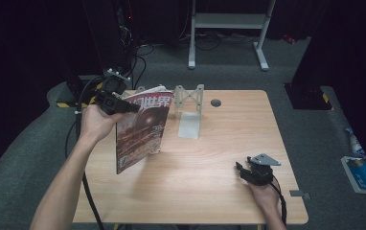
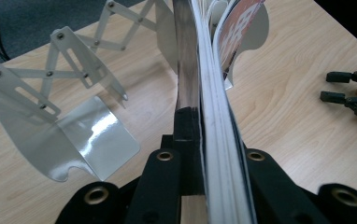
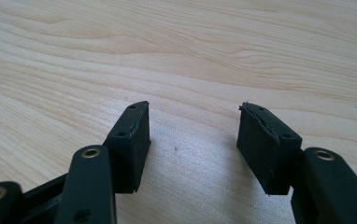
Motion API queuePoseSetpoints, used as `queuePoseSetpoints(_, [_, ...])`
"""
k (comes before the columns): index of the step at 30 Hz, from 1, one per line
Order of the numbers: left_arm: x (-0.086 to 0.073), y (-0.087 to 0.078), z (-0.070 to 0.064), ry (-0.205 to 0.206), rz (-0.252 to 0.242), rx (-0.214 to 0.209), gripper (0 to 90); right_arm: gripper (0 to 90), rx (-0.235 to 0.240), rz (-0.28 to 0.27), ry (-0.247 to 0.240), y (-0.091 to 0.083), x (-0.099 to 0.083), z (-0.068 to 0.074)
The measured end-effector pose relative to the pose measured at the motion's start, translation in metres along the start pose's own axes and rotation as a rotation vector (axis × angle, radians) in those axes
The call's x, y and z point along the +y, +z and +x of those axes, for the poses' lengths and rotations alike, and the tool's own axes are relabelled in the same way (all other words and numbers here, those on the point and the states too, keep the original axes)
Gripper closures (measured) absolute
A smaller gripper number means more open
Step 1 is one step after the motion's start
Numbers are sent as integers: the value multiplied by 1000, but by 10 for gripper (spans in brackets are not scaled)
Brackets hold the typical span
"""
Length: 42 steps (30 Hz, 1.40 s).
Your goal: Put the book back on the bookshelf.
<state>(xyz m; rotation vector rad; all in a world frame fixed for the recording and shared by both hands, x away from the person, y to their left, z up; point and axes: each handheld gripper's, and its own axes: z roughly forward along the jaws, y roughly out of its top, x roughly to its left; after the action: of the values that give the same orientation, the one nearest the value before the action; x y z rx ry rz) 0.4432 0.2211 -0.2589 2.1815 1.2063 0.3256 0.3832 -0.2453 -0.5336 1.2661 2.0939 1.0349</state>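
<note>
Large white Chinese characters "世界" readable across the top of a red magazine cover (image 1: 140,129), held upright above the counter's (image 1: 219,158) left half, near its far edge. A further character before them partly hidden by the left tool (image 1: 119,104) clamped on the magazine's upper corner. Smaller print lower on the cover too blurred to read. White lettering on an orange cover in the left gripper view (image 2: 239,32), seen edge-on, not legible.

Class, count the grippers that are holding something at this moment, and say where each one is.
1. The left gripper, raised over the table's left side, clamps the magazine. The right gripper rests open, empty.
</note>
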Motion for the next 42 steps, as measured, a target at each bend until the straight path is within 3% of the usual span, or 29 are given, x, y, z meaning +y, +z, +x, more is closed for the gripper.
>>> queuePoseSetpoints(12, [-10, -16, 15, -42, -51, 66, 834, 436, 0, 2, 1, 0, 0, 0])
queuePoseSetpoints(21, [-13, -20, 23, -72, -54, 70, 835, 433, -1, 1, -1, 0, 0, 0])
queuePoseSetpoints(42, [-22, -29, 47, -150, -107, 155, 834, 431, -2, 1, 2, 0, 0, 0])
